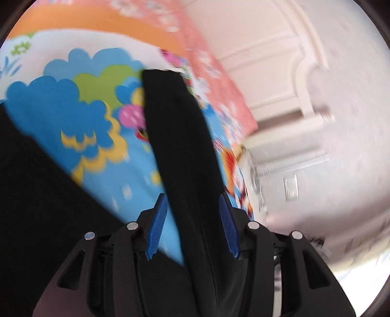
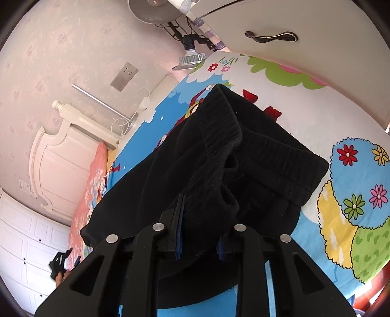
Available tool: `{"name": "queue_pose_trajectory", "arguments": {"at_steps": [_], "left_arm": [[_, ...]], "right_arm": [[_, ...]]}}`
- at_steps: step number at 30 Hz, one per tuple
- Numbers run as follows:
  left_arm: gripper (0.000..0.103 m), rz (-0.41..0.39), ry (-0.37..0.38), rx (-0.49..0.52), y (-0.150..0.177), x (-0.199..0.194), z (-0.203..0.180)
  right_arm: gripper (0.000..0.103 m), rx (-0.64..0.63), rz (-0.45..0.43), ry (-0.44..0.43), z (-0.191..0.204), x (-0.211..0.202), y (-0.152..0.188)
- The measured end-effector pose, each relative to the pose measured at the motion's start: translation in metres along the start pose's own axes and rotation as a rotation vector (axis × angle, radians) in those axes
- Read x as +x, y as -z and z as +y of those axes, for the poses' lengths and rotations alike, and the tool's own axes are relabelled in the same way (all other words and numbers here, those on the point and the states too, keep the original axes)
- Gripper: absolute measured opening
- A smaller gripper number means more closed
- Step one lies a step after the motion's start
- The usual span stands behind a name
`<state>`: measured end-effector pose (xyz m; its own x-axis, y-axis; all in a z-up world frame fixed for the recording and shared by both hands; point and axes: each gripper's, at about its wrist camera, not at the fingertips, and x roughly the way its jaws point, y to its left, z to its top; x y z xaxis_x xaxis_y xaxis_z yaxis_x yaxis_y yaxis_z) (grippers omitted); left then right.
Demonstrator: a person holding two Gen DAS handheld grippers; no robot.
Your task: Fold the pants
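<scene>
In the left wrist view, blurred by motion, the left gripper (image 1: 193, 207), black with ribbed blue pads (image 1: 157, 228), stood at the bottom centre of the frame with its jaws partly apart; a long strip of the black fabric pants (image 1: 180, 151) ran up between them from the bottom edge toward the middle of the frame, but the blue pads showed clear of the cloth on both sides, so nothing was pinched. More of the same black cloth filled the lower left of that frame. Beneath it lay the cartoon-print bedsheet (image 1: 97, 136), blue with clouds and flowers, and a pink floral pillow (image 1: 219, 80) ran along its upper right edge, against a white carved headboard (image 1: 275, 61). In the right wrist view, the right gripper (image 2: 199, 240) sat at the bottom centre with its jaws narrow and closed on a thick bunch of the pants (image 2: 219, 175), the cloth pressed between the two pads. The ribbed waistband (image 2: 263, 151) spread out above the jaws across the middle of the frame, folded over and lying on the sheet (image 2: 353, 195). At the lower left edge of that frame the other gripper (image 2: 59, 262) appeared small, held in a hand (image 2: 59, 278). A silver desk lamp (image 2: 170, 14) stood at the top centre, beside a white drawer front with a dark curved handle (image 2: 270, 36).
</scene>
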<state>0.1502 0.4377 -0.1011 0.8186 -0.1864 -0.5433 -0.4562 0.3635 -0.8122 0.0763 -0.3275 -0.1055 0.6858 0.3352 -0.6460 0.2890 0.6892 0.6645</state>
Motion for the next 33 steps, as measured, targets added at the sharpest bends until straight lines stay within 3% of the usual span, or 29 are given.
{"name": "queue_pose_trajectory", "arguments": {"at_steps": [4, 8, 11, 14, 16, 18, 21, 27, 30, 33], "left_arm": [[0.043, -0.007, -0.014, -0.085, -0.05, 0.031, 0.027], [0.043, -0.009, -0.068, -0.141, -0.075, 0.05, 0.043], [0.043, -0.016, -0.082, -0.129, -0.088, 0.063, 0.038], [0.042, -0.001, -0.103, -0.108, -0.1, 0.075, 0.035], [0.041, 0.014, -0.132, -0.066, -0.103, 0.082, 0.028], [0.023, 0.04, -0.171, -0.03, -0.107, 0.091, 0.022], [0.013, 0.052, -0.189, 0.026, -0.113, 0.092, 0.013], [0.011, 0.005, -0.14, 0.073, -0.117, 0.032, -0.024], [0.011, -0.029, -0.086, 0.07, -0.106, -0.03, -0.047], [0.011, -0.083, -0.043, 0.047, -0.069, -0.104, -0.041]], "right_arm": [[0.033, 0.015, 0.028, 0.021, -0.002, 0.004, -0.003], [0.045, 0.001, 0.045, 0.041, 0.001, 0.009, -0.002], [0.061, 0.006, 0.049, 0.054, 0.002, 0.012, -0.002], [0.061, -0.013, 0.032, 0.061, 0.005, 0.012, -0.001], [0.058, -0.026, 0.031, 0.068, 0.006, 0.014, -0.001], [0.035, -0.034, 0.044, 0.09, 0.007, 0.017, -0.001], [0.025, -0.023, 0.051, 0.087, 0.007, 0.014, -0.005], [0.022, -0.001, 0.077, -0.003, 0.017, 0.003, -0.026], [0.021, -0.009, 0.063, -0.057, 0.029, -0.016, -0.044], [0.021, -0.007, 0.037, -0.068, 0.025, -0.036, -0.055]]}}
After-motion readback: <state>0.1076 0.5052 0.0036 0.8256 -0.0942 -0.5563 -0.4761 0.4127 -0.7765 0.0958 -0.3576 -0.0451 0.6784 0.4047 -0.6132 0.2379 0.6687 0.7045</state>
